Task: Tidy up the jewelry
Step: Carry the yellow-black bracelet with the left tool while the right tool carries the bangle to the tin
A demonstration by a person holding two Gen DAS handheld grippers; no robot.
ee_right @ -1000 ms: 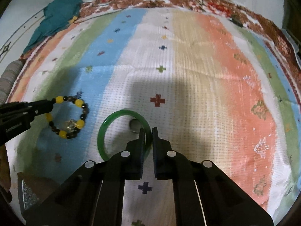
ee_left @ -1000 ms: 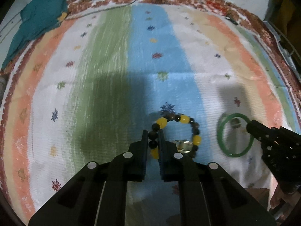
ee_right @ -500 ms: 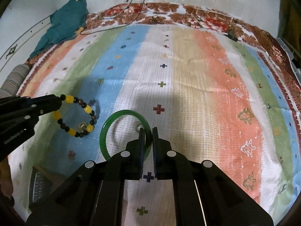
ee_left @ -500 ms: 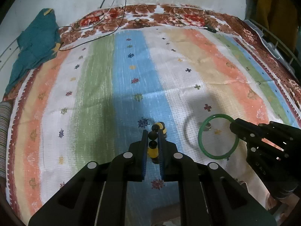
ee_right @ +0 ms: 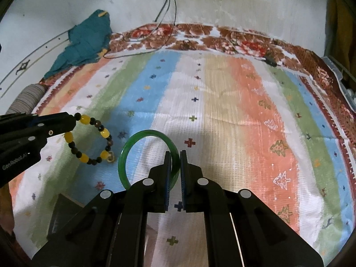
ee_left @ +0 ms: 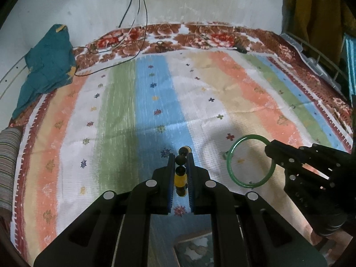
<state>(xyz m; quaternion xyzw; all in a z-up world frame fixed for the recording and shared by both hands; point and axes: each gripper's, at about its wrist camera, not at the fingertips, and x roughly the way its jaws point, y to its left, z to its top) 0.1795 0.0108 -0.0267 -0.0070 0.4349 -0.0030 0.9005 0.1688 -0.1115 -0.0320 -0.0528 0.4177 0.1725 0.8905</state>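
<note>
Clamped between the fingers of the left gripper: a beaded bracelet of round yellow and dark brown beads, seen edge-on from the left wrist camera, a column of beads running down the narrow gap. From the right wrist camera, the same bracelet hanging as an open loop from the left gripper's tip, a small metallic charm at its lower end. Pinched between the fingers of the right gripper: a smooth green glass-like bangle, gripped at its right side, ring standing out to the left; in the left view, the bangle held at its upper right by the right gripper. Compared with a second ago: both pieces lifted off the striped pastel woven bedspread, no longer lying flat on it; both cameras raised and pulled back, with far more of the spread, its red floral border and the pale wall with dangling black cables now in view. Both grippers held side by side above the near part of the spread, pointing toward the wall, bracelet and bangle close together but apart. Crumpled teal cloth at the far left corner; edge of a box-like tray below the left gripper, contents unclear.
</note>
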